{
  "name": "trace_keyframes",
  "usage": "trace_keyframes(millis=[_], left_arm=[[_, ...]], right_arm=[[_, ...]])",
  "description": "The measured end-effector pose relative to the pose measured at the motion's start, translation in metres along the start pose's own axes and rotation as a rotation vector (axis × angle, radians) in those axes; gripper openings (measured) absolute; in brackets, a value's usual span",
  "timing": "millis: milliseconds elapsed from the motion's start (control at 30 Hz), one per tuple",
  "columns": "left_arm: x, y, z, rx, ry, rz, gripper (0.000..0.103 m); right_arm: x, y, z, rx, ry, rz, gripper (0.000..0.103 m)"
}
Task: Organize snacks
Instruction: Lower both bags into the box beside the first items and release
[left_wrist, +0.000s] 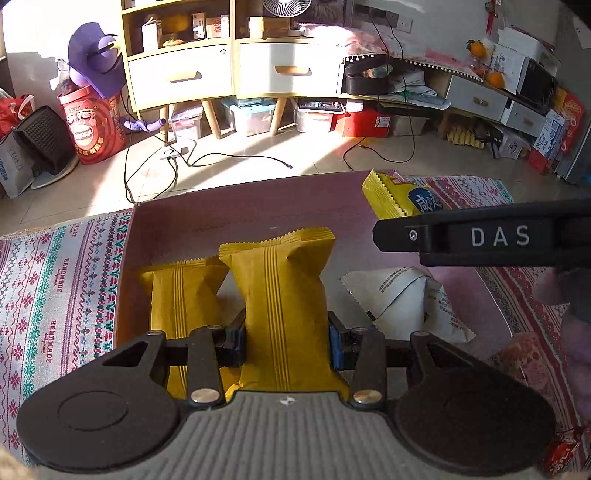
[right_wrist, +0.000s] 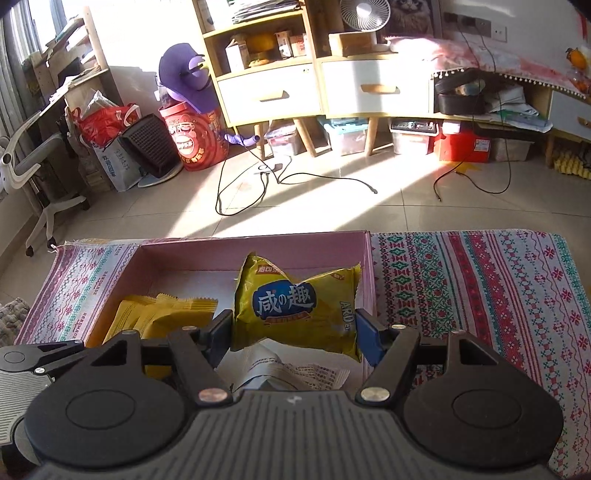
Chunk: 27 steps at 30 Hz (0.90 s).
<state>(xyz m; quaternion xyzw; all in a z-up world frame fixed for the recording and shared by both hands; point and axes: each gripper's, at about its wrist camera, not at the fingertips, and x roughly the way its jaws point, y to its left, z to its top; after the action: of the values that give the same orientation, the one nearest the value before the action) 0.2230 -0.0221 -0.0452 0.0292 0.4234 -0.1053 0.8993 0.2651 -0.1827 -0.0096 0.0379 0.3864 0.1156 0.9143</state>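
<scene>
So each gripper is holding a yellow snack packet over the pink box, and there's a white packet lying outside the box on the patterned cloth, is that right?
Not quite. The white packet lies inside the pink box, not out on the patterned cloth, as the left wrist view shows. The rest holds: the left gripper and right gripper each hold a yellow snack packet over the box.

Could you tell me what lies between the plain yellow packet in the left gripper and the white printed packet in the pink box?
Only bare pink box floor separates the plain yellow packet from the white printed packet, seen in the left wrist view.
</scene>
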Motion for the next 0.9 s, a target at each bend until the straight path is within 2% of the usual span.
trace_keyframes(millis=[100,167,200,300,400,900], left_arm=[[0.000,0.000,0.000,0.011,-0.006,-0.002,0.051],[-0.002,-0.001,0.000,0.018,-0.015,-0.004,0.064],[-0.004,-0.001,0.000,0.019,-0.019,-0.004,0.075],[-0.010,-0.002,0.002,0.022,-0.038,-0.018,0.083],[-0.016,-0.005,0.003,0.029,-0.046,-0.028,0.091],[-0.047,-0.006,-0.008,0.064,-0.058,-0.036,0.099]], right_arm=[[0.000,0.000,0.000,0.011,-0.003,0.000,0.067],[-0.001,0.000,0.002,0.020,-0.008,0.002,0.068],[-0.003,0.000,0.003,0.026,-0.010,0.005,0.072],[-0.009,0.000,0.004,0.028,-0.022,0.008,0.084],[-0.016,0.001,0.005,0.031,-0.034,0.013,0.088],[-0.047,0.001,-0.001,0.019,-0.051,-0.012,0.095]])
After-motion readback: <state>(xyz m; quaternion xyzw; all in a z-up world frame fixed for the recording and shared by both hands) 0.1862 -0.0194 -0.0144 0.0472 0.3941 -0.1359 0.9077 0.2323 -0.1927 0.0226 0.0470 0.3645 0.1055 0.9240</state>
